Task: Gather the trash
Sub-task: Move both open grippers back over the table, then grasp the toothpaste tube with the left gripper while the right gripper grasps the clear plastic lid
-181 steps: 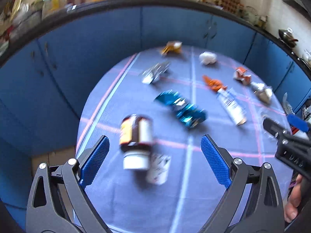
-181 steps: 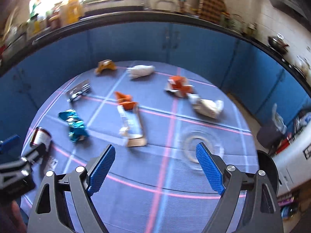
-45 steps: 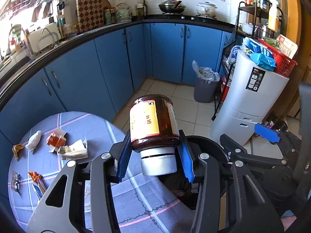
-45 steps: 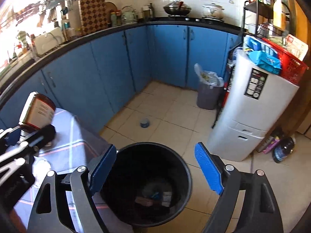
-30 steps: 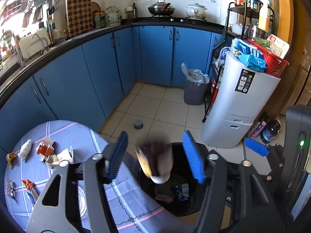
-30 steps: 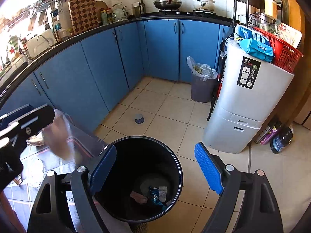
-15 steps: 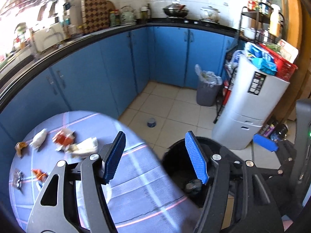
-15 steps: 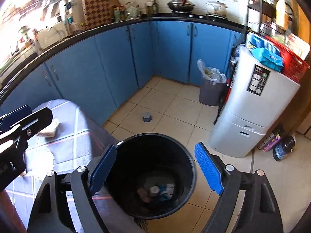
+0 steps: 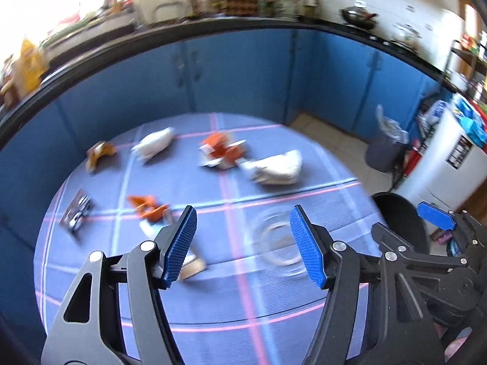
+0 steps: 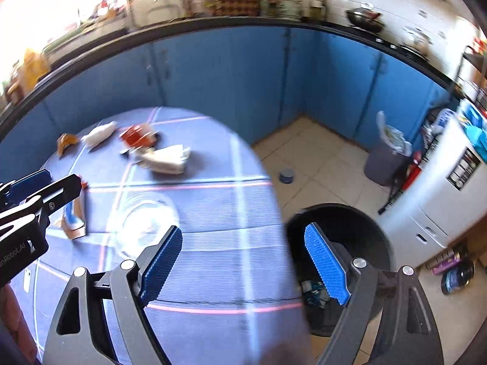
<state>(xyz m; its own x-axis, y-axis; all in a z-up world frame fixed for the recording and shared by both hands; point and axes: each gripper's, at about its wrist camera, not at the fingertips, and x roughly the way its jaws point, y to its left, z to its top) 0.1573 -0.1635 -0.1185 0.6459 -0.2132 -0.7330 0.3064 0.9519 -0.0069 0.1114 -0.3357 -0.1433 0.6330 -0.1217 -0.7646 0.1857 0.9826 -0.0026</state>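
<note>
My left gripper is open and empty above the round table with a blue checked cloth. On the cloth lie a clear plastic lid, a crumpled white bag, an orange-and-white carton, a white wrapper, an orange scrap, a brown wrapper and a silver wrapper. My right gripper is open and empty over the table's right edge, beside the black bin. The bin also shows in the left wrist view.
Blue cabinets curve behind the table under a cluttered counter. A grey bin with a bag, a white cabinet and bottles stand on the tiled floor at right. A small cap lies on the floor.
My left gripper let go of the brown jar over the black bin and it fell in. Both grippers have since swung left, back toward the table.
</note>
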